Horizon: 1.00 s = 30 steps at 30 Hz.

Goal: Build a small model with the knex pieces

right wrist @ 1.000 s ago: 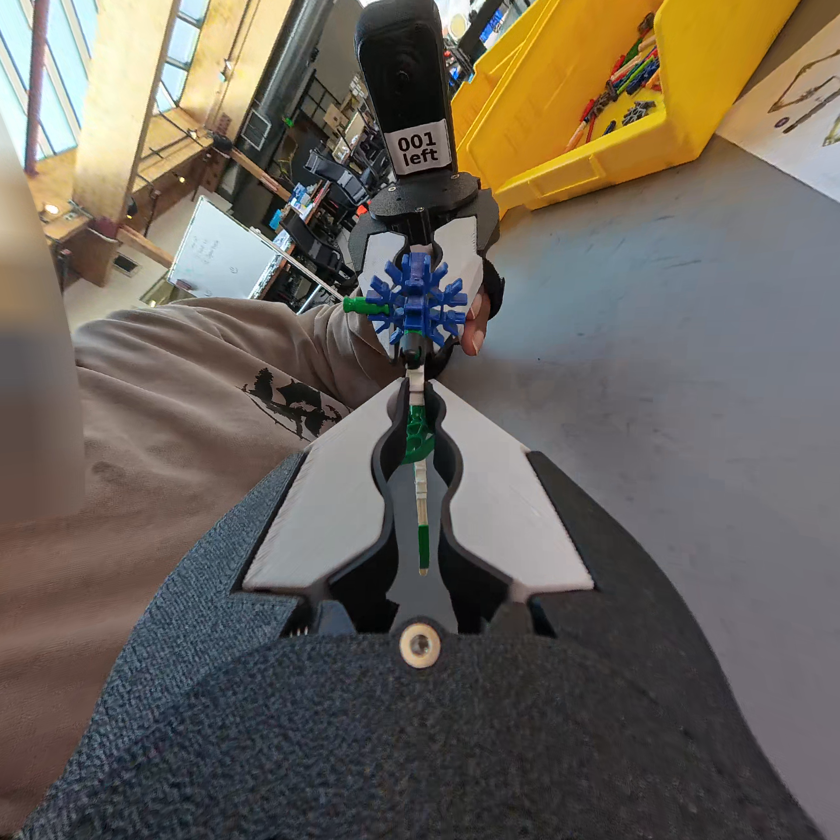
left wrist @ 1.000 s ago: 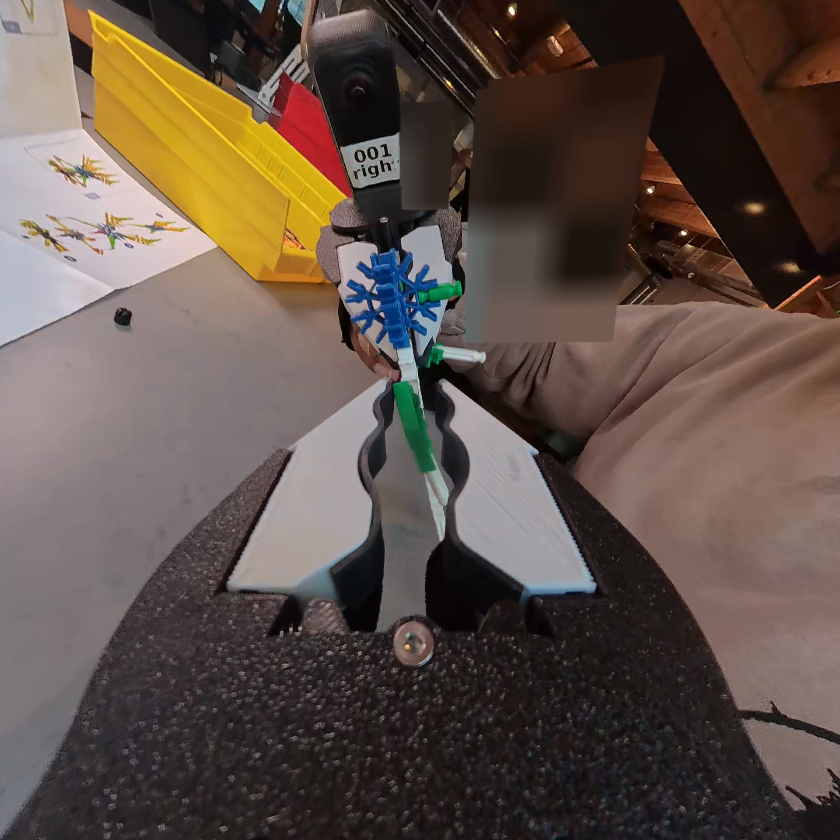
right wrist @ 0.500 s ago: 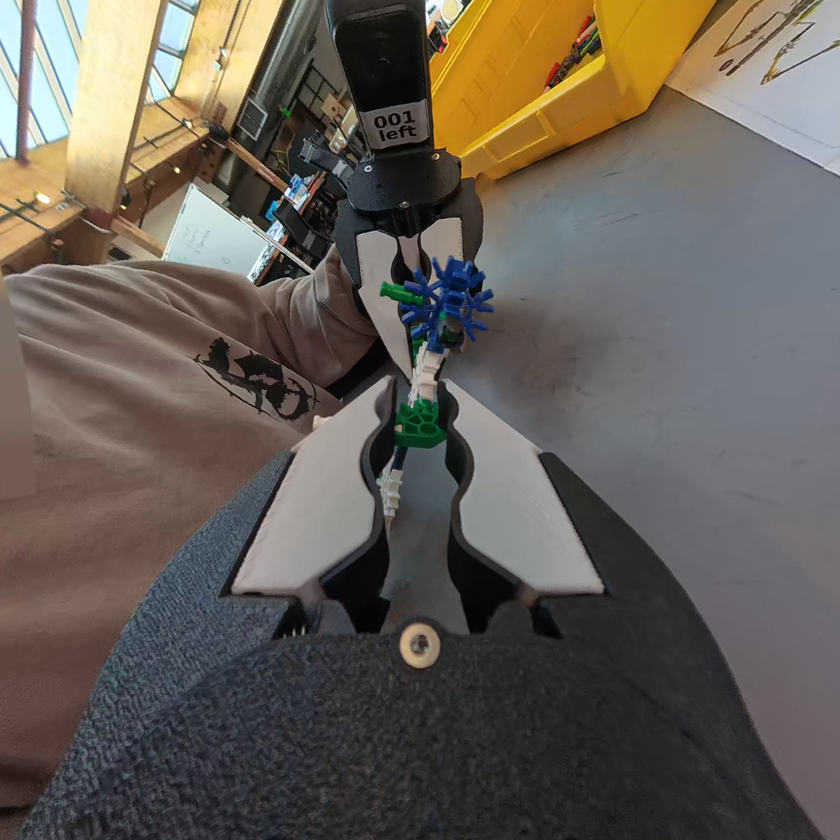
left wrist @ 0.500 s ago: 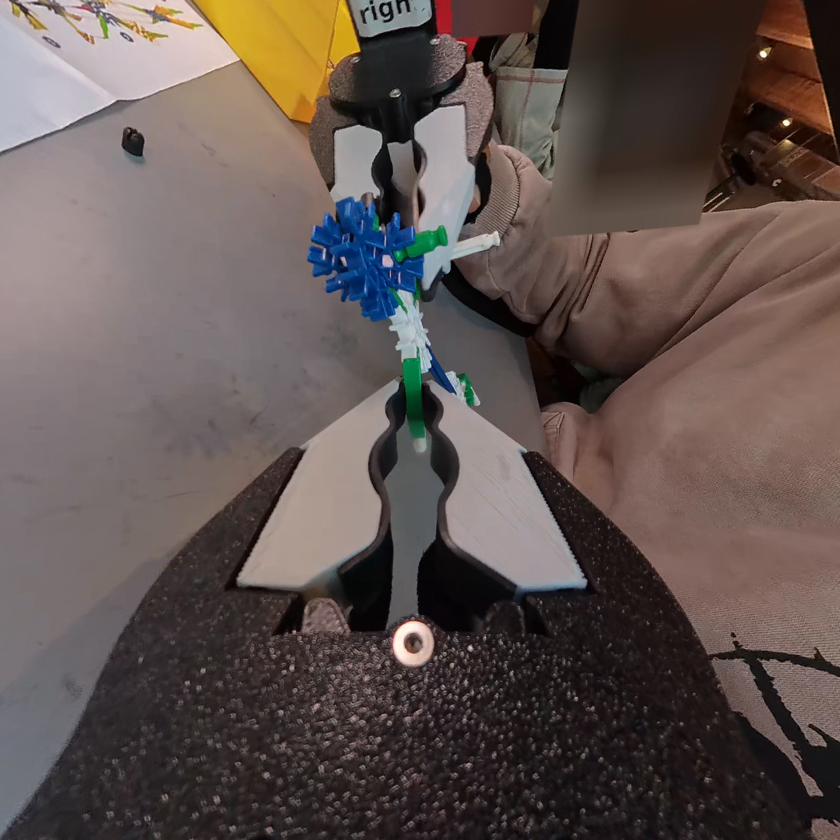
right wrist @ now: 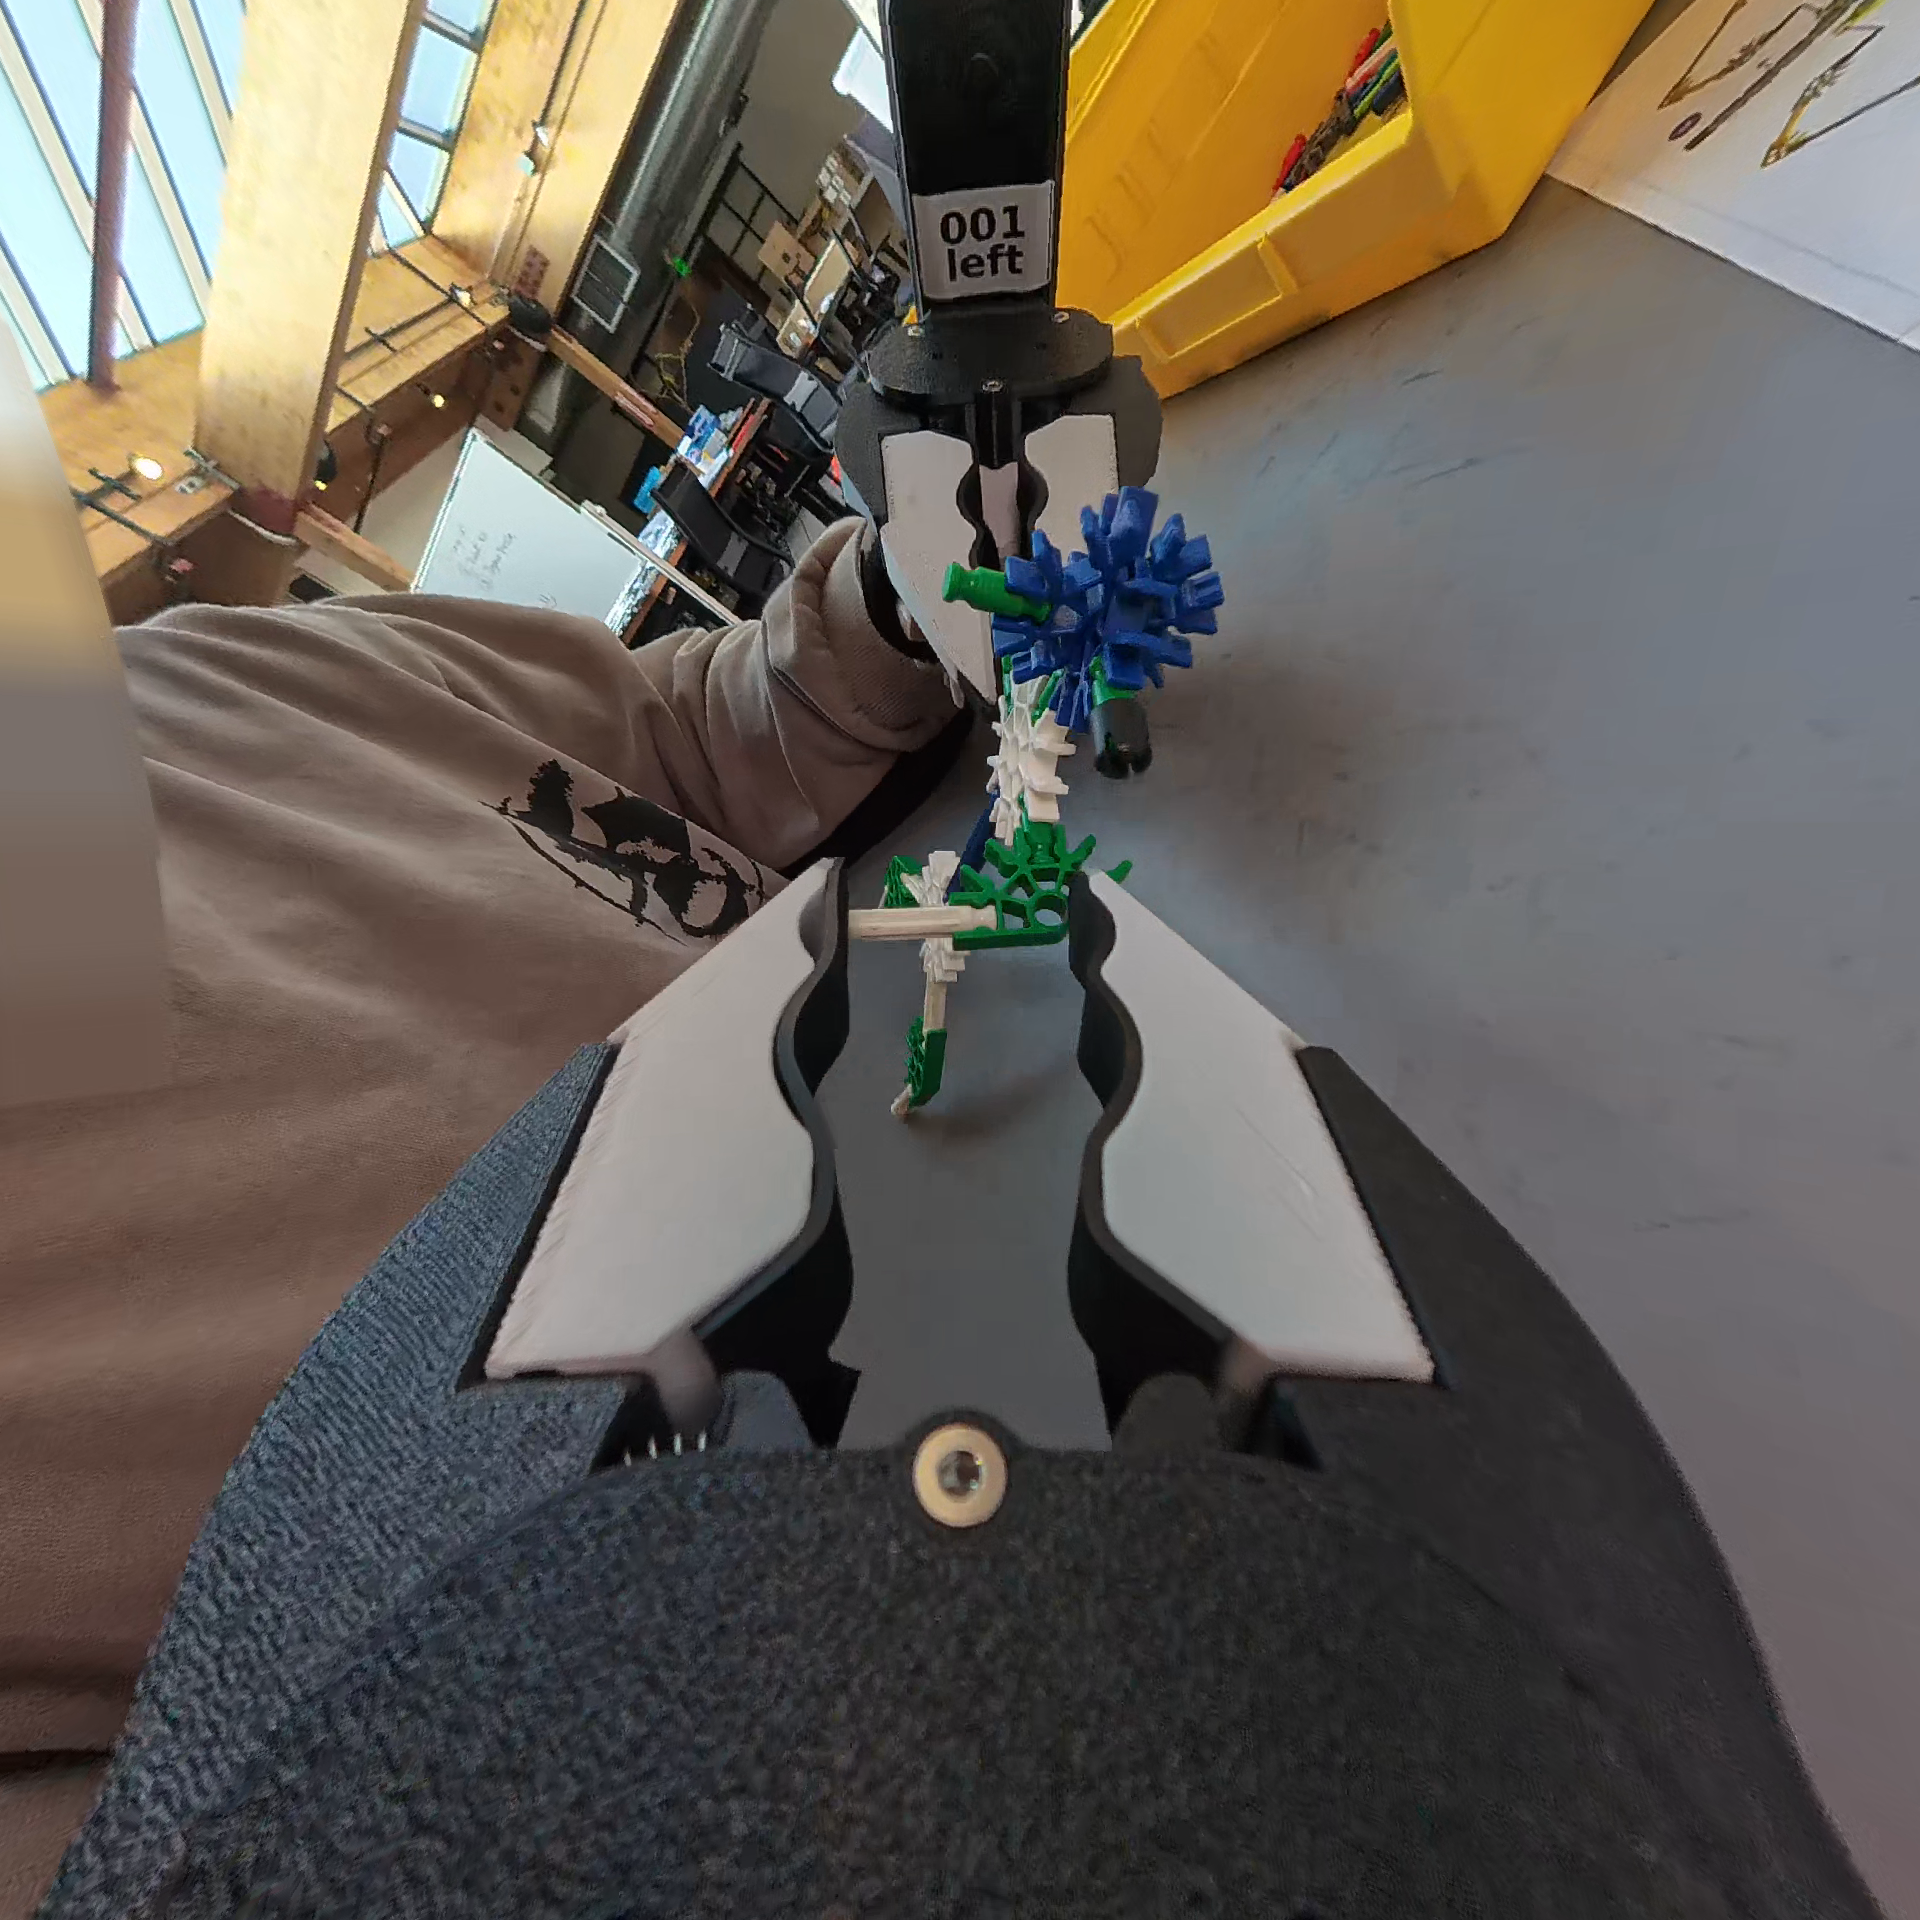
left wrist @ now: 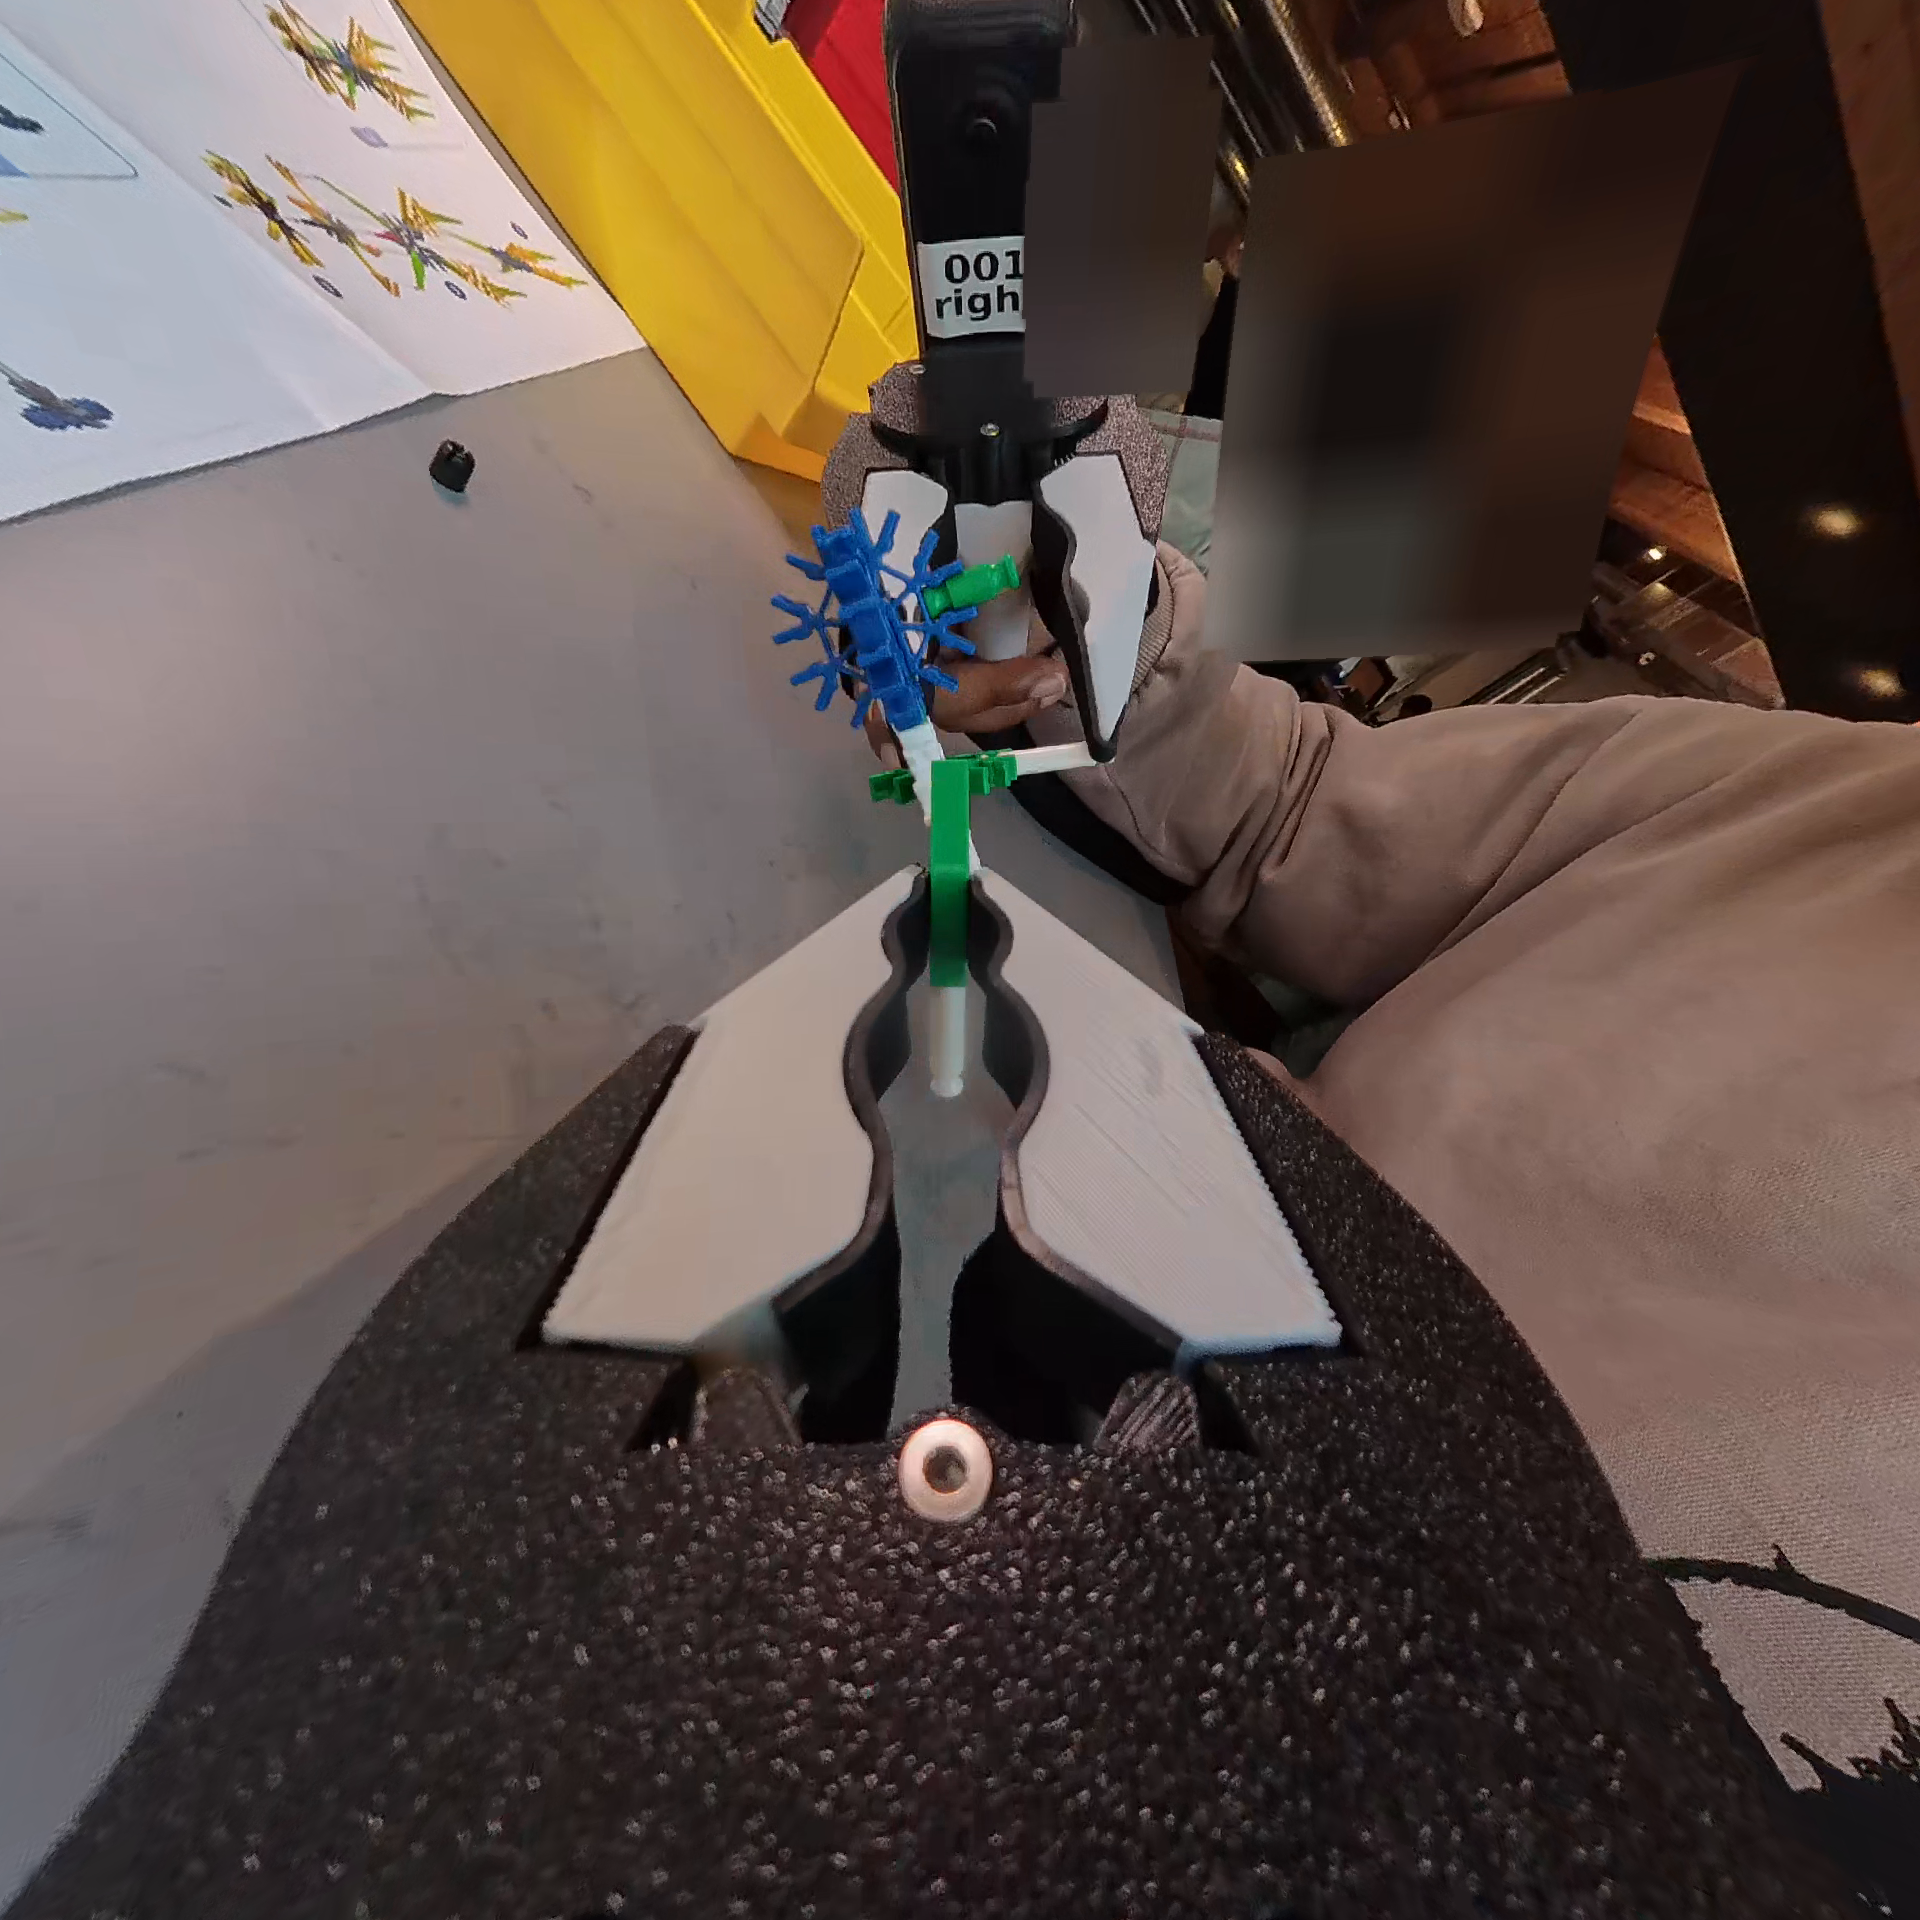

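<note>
We look across the grey worktop [left wrist: 312,831], which fills the left of the left wrist view and the right of the right wrist view. On it, at the far side, stand yellow bins [left wrist: 675,208], with small coloured parts showing inside one of them in the right wrist view [right wrist: 1340,114]. White printed sheets [left wrist: 208,260] with pictures of models lie beside the bins. A person's tan sleeve [left wrist: 1455,883] takes up the other side of both views. Our left gripper [left wrist: 948,883] has its fingers narrow and pinched on the green piece [left wrist: 948,883] of a toy rod model [left wrist: 935,769], with a white rod [left wrist: 945,1039] running back between the fingers. Our right gripper [right wrist: 961,894] has its fingers spread wide around the model's lower end; the green connector [right wrist: 1023,899] sits just beside the right-hand finger, and we cannot tell whether it touches. In the left wrist view that same gripper [left wrist: 997,665] faces us just beyond the model, fingers apart. The blue snowflake cluster [left wrist: 868,623] tops the model, held up above the worktop between the two grippers, with a short green rod [left wrist: 971,590] sticking out of its side. A small black piece [left wrist: 451,463] lies alone on the worktop near the sheets.
</note>
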Motion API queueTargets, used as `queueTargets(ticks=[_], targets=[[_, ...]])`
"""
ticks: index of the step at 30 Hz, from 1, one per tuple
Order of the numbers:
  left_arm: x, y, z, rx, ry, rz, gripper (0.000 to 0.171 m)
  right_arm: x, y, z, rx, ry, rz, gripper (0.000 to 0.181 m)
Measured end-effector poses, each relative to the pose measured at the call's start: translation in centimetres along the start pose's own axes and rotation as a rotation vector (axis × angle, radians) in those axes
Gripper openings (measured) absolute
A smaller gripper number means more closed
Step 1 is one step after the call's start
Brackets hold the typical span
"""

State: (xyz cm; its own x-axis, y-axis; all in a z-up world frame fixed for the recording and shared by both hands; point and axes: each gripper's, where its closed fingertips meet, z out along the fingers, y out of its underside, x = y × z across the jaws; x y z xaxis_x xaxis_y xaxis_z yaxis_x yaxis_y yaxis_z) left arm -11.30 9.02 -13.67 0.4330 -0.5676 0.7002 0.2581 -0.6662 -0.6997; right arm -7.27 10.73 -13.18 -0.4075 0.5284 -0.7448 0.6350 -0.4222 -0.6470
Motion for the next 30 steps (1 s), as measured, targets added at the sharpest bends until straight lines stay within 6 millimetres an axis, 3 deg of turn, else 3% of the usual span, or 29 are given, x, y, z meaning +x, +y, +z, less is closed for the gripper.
queueTargets(ticks=[5, 7, 11, 14, 18, 22, 30], targets=[[0.9, -1.3, -0.2, 0.074, 0.004, 0.049, 0.004, 0.6, -0.9, -0.5, 0.095, 0.020, 0.068, 0.065], [1.2, -1.6, -0.2, 0.092, -0.003, 0.080, 0.004, -0.1, -0.8, -0.2, 0.120, -0.030, 0.102, 0.058], [1.5, -1.9, -0.1, 0.120, -0.001, 0.082, 0.004, -1.3, -0.5, 0.5, 0.118, -0.084, 0.070, 0.022], [1.5, -1.9, -0.1, 0.126, 0.020, 0.047, 0.003, -0.8, -0.9, 0.2, 0.135, -0.033, -0.025, 0.009], [1.3, -1.6, 0.1, 0.121, 0.046, -0.009, 0.004, 0.2, -0.4, 0.2, 0.076, 0.106, -0.239, 0.005], [1.0, -1.3, 0.2, 0.117, 0.074, -0.063, 0.004, 0.9, -0.1, 0.1, 0.049, 0.179, -0.326, 0.005], [-0.2, -1.0, 0.3, 0.118, 0.048, -0.109, 0.004, 1.5, -0.7, -0.6, 0.110, 0.134, -0.159, 0.009]])
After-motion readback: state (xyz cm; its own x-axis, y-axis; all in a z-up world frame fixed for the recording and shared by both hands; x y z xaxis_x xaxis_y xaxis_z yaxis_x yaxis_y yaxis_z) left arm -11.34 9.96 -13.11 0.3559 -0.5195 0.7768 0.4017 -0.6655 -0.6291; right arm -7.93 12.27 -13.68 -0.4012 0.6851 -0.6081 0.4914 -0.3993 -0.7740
